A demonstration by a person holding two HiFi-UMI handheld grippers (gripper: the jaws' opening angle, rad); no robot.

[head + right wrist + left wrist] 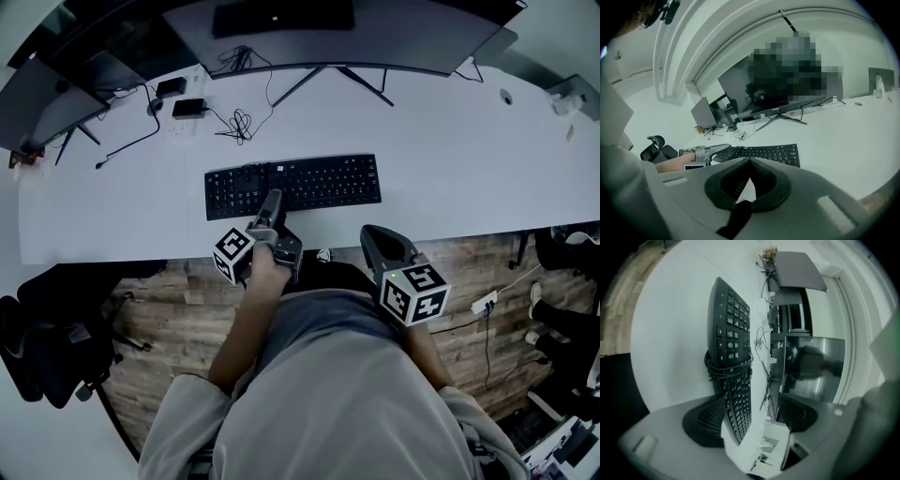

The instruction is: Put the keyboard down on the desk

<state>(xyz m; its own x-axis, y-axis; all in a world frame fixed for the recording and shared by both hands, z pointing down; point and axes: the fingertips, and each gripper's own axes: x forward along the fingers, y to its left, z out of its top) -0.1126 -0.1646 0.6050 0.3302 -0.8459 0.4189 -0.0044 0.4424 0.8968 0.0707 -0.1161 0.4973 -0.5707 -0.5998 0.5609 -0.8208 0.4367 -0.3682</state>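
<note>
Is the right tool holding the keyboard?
No, the right tool is shut on nothing, and the keyboard lies on the desk beyond it.

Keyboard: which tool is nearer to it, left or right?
Left. The left tool straddles the keyboard at its near edge, jaws apart; the right tool sits back by the desk edge, off the keyboard.

Left gripper point(271, 199): reached forward past the desk's point(450, 159) near edge, rolled onto its side. Jaws stand wide apart; the keyboard's point(292, 186) near edge sits between them, unclamped. Left forearm point(246, 323) bare and extended.

Right gripper point(367, 232): held back, short of the near edge, pointing forward. Jaws closed together, tips meeting, nothing between them. Right forearm mostly hidden behind its marker cube.
</note>
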